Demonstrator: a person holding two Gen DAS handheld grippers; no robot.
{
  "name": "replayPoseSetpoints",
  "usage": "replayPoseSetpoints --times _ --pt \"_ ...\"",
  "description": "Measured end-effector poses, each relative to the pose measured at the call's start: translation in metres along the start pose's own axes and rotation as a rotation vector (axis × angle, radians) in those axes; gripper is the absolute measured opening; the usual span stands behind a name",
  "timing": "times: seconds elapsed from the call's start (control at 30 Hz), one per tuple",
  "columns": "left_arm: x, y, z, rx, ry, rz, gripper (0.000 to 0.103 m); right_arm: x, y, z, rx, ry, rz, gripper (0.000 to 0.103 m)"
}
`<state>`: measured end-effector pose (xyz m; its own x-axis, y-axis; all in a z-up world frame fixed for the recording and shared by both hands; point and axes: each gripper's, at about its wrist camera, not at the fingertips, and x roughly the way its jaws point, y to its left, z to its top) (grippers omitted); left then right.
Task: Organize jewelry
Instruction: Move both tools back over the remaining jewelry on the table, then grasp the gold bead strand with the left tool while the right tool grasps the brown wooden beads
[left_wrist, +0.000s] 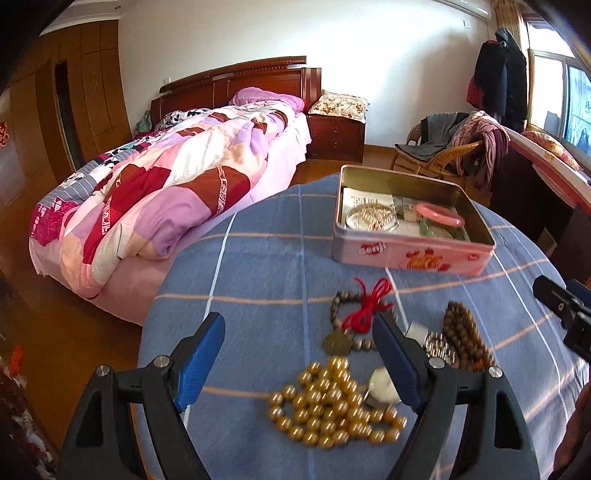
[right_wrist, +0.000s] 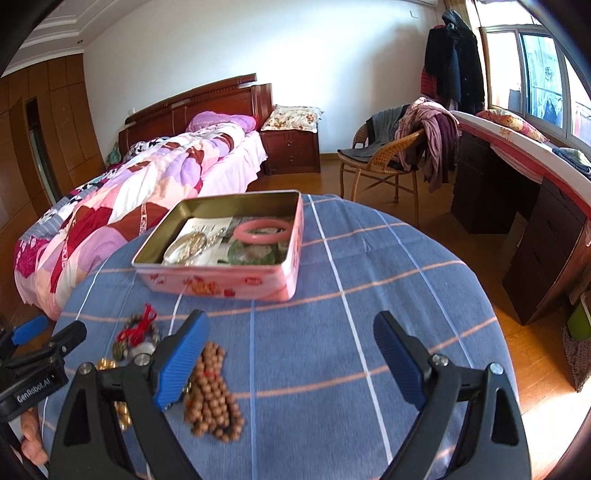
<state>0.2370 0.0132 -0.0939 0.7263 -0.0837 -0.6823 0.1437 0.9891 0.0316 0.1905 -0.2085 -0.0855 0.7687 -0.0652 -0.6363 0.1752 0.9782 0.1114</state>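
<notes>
A pink tin box (left_wrist: 406, 258) (right_wrist: 221, 284) stands open on the blue checked cloth (left_wrist: 258, 266), holding a pink bangle (left_wrist: 439, 214) (right_wrist: 264, 229), green beads and a pearl string. Loose on the cloth lie a gold bead necklace (left_wrist: 328, 402), a watch (left_wrist: 384, 387), a red-corded bracelet (left_wrist: 365, 310) (right_wrist: 142, 326) and brown wooden beads (left_wrist: 465, 336) (right_wrist: 214, 398). My left gripper (left_wrist: 299, 343) hangs open over the gold beads and holds nothing. My right gripper (right_wrist: 291, 339) is open too, with the wooden beads by its left finger.
The round table's edge falls away toward a bed (left_wrist: 155, 184) at the left. A wicker chair (right_wrist: 384, 158) draped with clothes and a dark desk (right_wrist: 535, 236) stand at the right. A hand (right_wrist: 31, 439) shows at the right wrist view's lower left.
</notes>
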Motion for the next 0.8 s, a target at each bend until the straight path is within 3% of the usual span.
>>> replayPoseSetpoints --times 0.3,0.37,0.47,0.67,0.8 --pt "-0.009 0.015 -0.045 0.072 0.057 -0.050 0.082 -0.007 0.003 -0.030 -0.058 0.064 0.034 0.093" --pt "-0.008 0.014 -0.051 0.091 0.067 -0.035 0.082 -0.008 0.005 -0.035 -0.075 0.069 0.034 0.088" --pt "-0.006 0.015 -0.050 0.077 0.071 -0.039 0.082 -0.007 0.008 -0.039 -0.084 0.088 0.054 0.082" --pt "-0.001 0.011 -0.039 0.016 0.065 -0.139 0.082 -0.012 0.012 -0.040 -0.083 0.085 0.071 0.079" --pt "0.021 -0.002 -0.036 0.035 0.113 -0.102 0.082 -0.012 0.013 -0.041 -0.080 0.094 0.075 0.079"
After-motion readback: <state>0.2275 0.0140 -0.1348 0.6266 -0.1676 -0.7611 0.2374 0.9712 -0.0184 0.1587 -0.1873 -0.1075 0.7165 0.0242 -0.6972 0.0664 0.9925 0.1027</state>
